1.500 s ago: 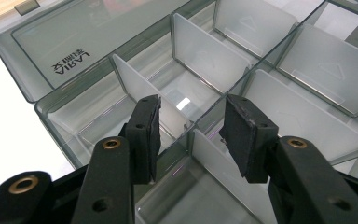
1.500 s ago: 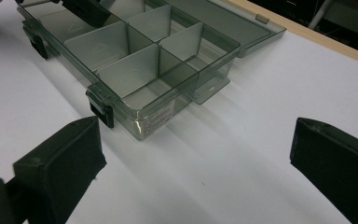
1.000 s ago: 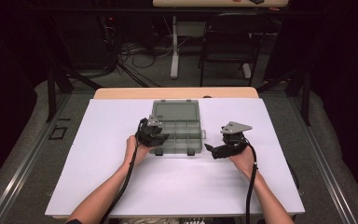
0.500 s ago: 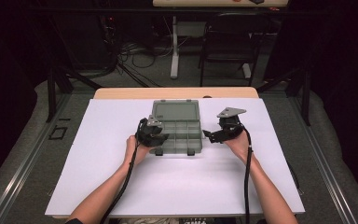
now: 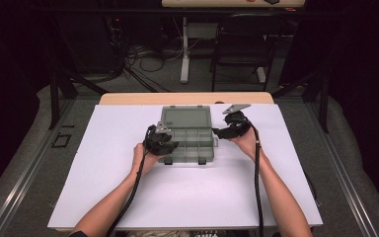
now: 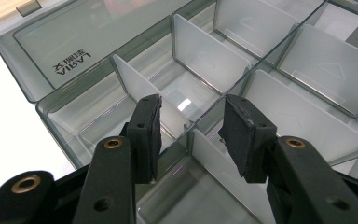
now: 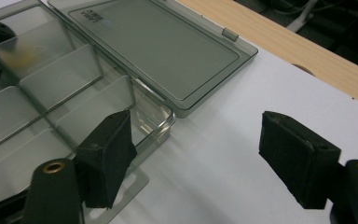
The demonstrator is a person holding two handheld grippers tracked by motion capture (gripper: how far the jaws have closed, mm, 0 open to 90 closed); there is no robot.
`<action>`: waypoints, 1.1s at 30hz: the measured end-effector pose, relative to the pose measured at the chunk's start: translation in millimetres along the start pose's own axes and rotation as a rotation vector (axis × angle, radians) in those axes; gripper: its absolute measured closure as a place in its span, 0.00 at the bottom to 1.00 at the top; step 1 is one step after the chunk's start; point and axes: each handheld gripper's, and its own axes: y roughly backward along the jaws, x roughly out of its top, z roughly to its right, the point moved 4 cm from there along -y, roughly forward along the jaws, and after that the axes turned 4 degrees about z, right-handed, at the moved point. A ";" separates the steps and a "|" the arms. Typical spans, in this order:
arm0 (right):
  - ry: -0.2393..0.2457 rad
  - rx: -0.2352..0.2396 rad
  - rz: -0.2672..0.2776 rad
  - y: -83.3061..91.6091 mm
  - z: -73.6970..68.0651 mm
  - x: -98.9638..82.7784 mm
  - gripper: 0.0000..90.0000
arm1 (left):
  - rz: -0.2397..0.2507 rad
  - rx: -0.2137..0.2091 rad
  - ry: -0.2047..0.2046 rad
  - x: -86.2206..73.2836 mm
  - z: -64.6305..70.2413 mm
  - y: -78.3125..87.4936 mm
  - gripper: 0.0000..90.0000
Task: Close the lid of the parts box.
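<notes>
— Status from the high view?

— Organiser first: the smoky translucent plastic compartment box (image 5: 190, 140) lies mid-surface, lid flat behind it. My left hand-held gripper (image 5: 164, 144) sits at its near-left corner, my right hand-held gripper (image 5: 227, 131) at its right edge.

— Left gripper view?

— Pads part-spread, straddling a white divider (image 6: 193, 126), not pinching it.

— Right gripper view?

— Jaws have just been closing, nothing between them; one pad overlaps the box's corner (image 7: 161, 119).

— Risk?

— I'd guess closing there clips the rim and skids the box.

floor: grey (image 5: 24, 163) | chair: black (image 5: 239, 47) | cables (image 5: 138, 61) | surroundings dark
</notes>
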 end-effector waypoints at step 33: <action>0.016 -0.043 -0.189 -60.1 10.2 -5.9 1.00 | 0.000 -0.006 -0.001 -0.1 -0.7 0.3 0.65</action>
